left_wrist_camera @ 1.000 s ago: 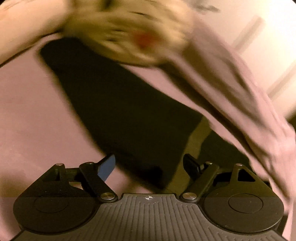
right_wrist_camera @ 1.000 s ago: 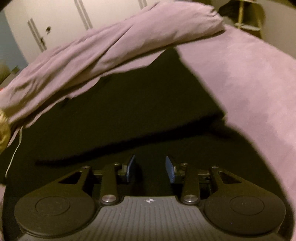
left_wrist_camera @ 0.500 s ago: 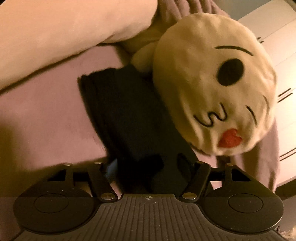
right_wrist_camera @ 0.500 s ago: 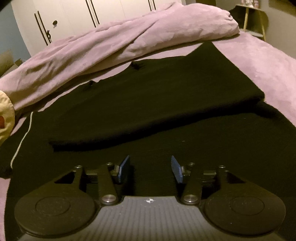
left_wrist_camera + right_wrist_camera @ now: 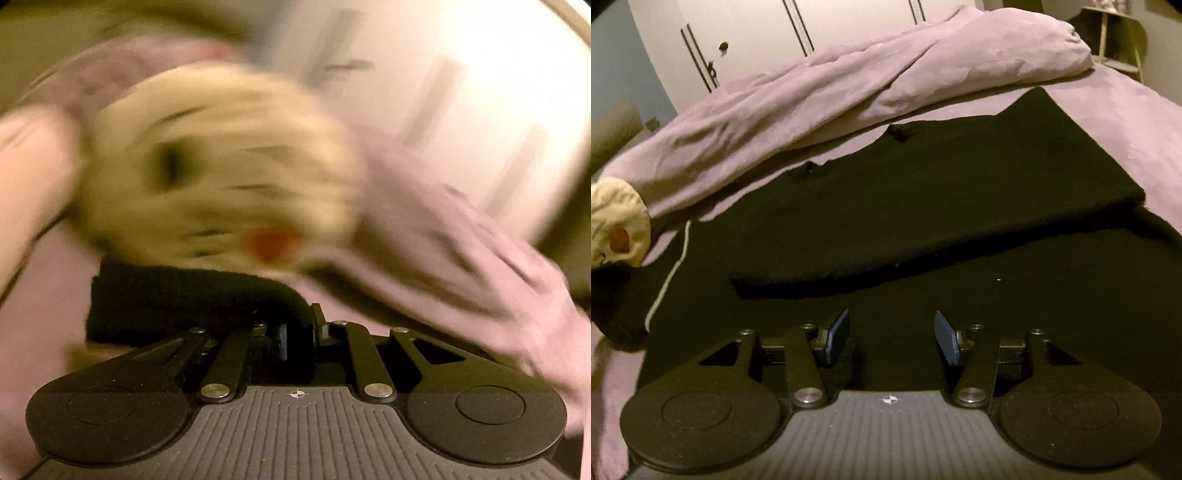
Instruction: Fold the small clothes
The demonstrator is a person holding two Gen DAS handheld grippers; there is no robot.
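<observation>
Black knit (image 5: 192,299) fills the left wrist view: the left gripper (image 5: 299,334) has its jaws pinched on a bunched end of the garment, below a blurred cushion (image 5: 221,166). From the right wrist, the garment (image 5: 960,206) lies on the bed (image 5: 1145,129) with one flap already folded over; the right gripper (image 5: 891,338) hovers half-open, nothing between its jaws. Soft, limp and light, it should be gripped at edges or corners.

You see a round cream plush face cushion (image 5: 221,162) with a red mouth, a bunched lilac duvet (image 5: 871,85), the lilac bed sheet (image 5: 1145,122), white wardrobe doors (image 5: 746,33), a small side shelf (image 5: 1119,40).
</observation>
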